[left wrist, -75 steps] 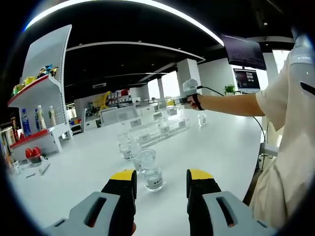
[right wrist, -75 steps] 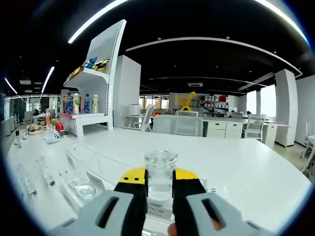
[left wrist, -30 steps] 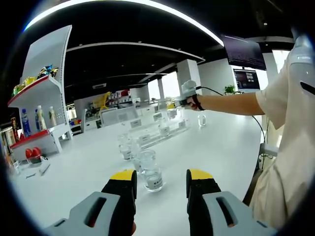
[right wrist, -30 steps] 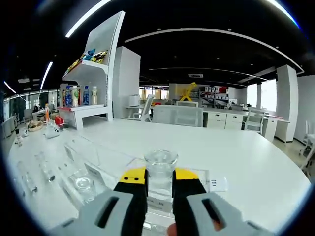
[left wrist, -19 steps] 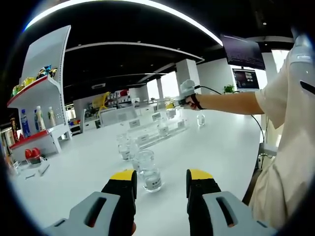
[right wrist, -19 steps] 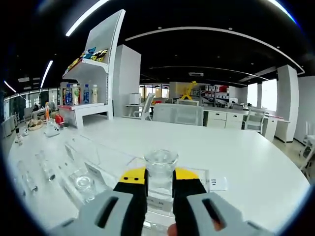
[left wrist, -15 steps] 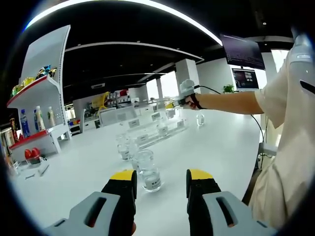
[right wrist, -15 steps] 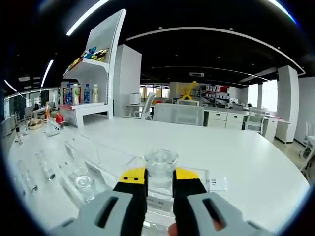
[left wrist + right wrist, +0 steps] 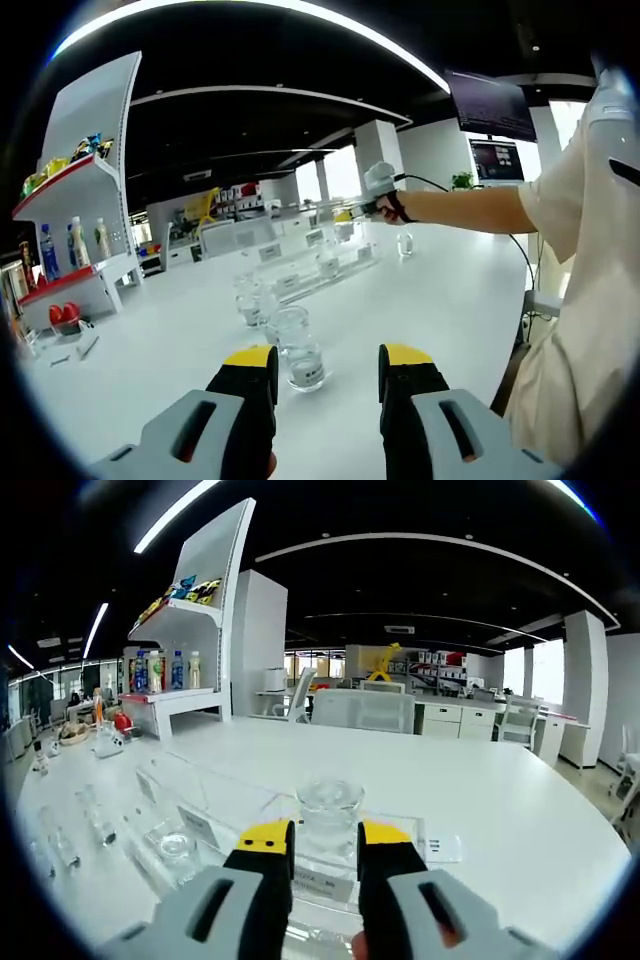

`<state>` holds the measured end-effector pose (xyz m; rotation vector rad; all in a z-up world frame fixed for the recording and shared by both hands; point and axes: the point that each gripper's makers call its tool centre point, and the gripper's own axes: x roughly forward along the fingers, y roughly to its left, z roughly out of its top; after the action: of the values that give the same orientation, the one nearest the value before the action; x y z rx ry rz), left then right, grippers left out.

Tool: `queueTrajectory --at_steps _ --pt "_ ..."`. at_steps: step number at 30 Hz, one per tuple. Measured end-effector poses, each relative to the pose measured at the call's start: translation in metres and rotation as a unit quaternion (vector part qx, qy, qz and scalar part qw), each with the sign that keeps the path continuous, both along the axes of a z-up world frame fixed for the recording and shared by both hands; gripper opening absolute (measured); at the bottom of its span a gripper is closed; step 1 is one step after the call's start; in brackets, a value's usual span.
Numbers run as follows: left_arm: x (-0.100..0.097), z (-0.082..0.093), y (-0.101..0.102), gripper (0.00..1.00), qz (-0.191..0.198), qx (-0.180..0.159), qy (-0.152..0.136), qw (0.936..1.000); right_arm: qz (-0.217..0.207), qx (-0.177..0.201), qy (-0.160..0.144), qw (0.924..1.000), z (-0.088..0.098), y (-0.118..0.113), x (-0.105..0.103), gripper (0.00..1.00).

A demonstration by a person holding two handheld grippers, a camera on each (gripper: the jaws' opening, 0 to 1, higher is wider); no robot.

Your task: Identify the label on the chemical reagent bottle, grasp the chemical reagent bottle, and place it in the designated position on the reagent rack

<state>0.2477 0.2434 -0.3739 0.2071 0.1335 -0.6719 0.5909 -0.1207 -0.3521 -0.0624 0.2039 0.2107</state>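
A clear glass reagent bottle stands upright in the clear acrylic reagent rack, above a white label strip. My right gripper is open, its yellow-tipped jaws flanking the bottle with a small gap on each side. In the left gripper view that gripper reaches over the far end of the rack, held by a person's hand. My left gripper is open and holds nothing. Just ahead of it another labelled glass bottle stands on the white table.
More glass bottles stand between the near bottle and the rack, and one bottle sits apart to the right. Small vials lie left of the rack. A white shelf with drink bottles stands at the left. The person's body fills the right edge.
My right gripper's jaws have spread apart and let go of the bottle, which now stands in the rack. The left gripper holds still; its view has barely shifted.
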Motion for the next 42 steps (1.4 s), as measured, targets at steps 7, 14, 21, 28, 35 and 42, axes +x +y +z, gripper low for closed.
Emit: queueTrajectory --at_steps 7,14,21,28,35,42 --pt "-0.001 0.001 -0.002 0.41 -0.002 0.002 -0.001 1.0 -0.003 0.0 -0.017 0.9999 0.007 -0.001 -0.011 0.27" --pt "-0.003 0.002 -0.006 0.41 -0.006 0.004 -0.003 1.0 -0.011 -0.002 -0.043 0.999 0.017 -0.001 -0.021 0.3" --pt "-0.004 0.004 -0.006 0.41 -0.007 0.004 -0.006 1.0 0.005 0.005 -0.073 0.9973 0.035 0.009 -0.037 0.31" --pt "-0.004 0.002 -0.011 0.41 -0.011 0.005 -0.004 0.9999 0.024 0.015 -0.093 0.9953 0.04 0.014 -0.065 0.32" --pt "-0.005 0.001 -0.013 0.41 -0.013 0.003 -0.003 0.9999 0.023 0.007 -0.1 0.9948 0.037 0.005 -0.085 0.33" --pt "-0.006 0.002 -0.012 0.41 -0.013 -0.001 -0.004 0.9999 0.031 -0.021 -0.121 0.9919 0.054 0.003 -0.113 0.34"
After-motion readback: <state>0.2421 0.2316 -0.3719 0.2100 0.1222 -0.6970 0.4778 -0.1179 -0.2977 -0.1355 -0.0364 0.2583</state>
